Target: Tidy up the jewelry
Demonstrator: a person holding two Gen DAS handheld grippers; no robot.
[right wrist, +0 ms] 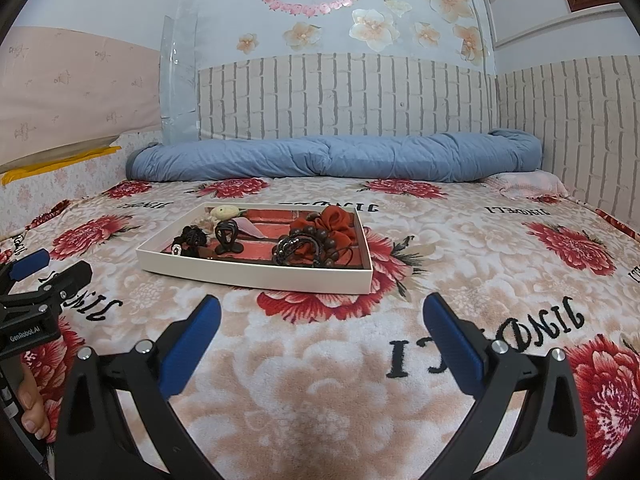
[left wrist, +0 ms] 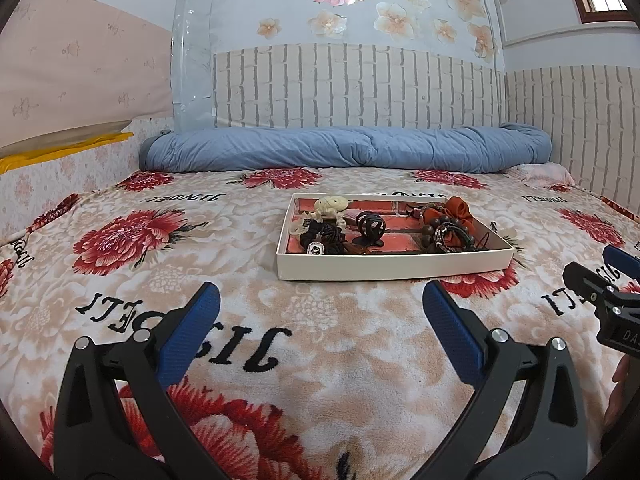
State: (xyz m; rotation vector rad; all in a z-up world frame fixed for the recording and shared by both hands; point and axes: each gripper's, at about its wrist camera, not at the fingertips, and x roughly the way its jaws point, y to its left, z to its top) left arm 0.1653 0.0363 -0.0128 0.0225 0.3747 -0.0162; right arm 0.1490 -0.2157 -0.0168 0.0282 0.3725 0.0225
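Observation:
A shallow cream box [left wrist: 392, 268] [right wrist: 256, 278] with a red lining lies on the flowered bedspread. Inside are a black hair claw [left wrist: 370, 226] [right wrist: 227, 236], an orange scrunchie [left wrist: 460, 208] [right wrist: 336, 222], dark bead bracelets [left wrist: 448, 236] [right wrist: 304, 248], a black scrunchie [left wrist: 328, 234] [right wrist: 194, 236] and a cream skull-like piece [left wrist: 331, 205] [right wrist: 226, 212]. My left gripper [left wrist: 320, 300] stands open over the blanket, short of the box. My right gripper [right wrist: 322, 312] is open too, just in front of the box, holding nothing. Each gripper shows at the edge of the other's view.
A rolled blue quilt [left wrist: 344, 148] [right wrist: 332, 158] lies along the brick-patterned headboard wall. A pink pillow [right wrist: 528, 184] sits at the far right corner. A hand [right wrist: 32, 408] holds the left gripper's handle. The blanket [left wrist: 320, 360] around the box is soft and flat.

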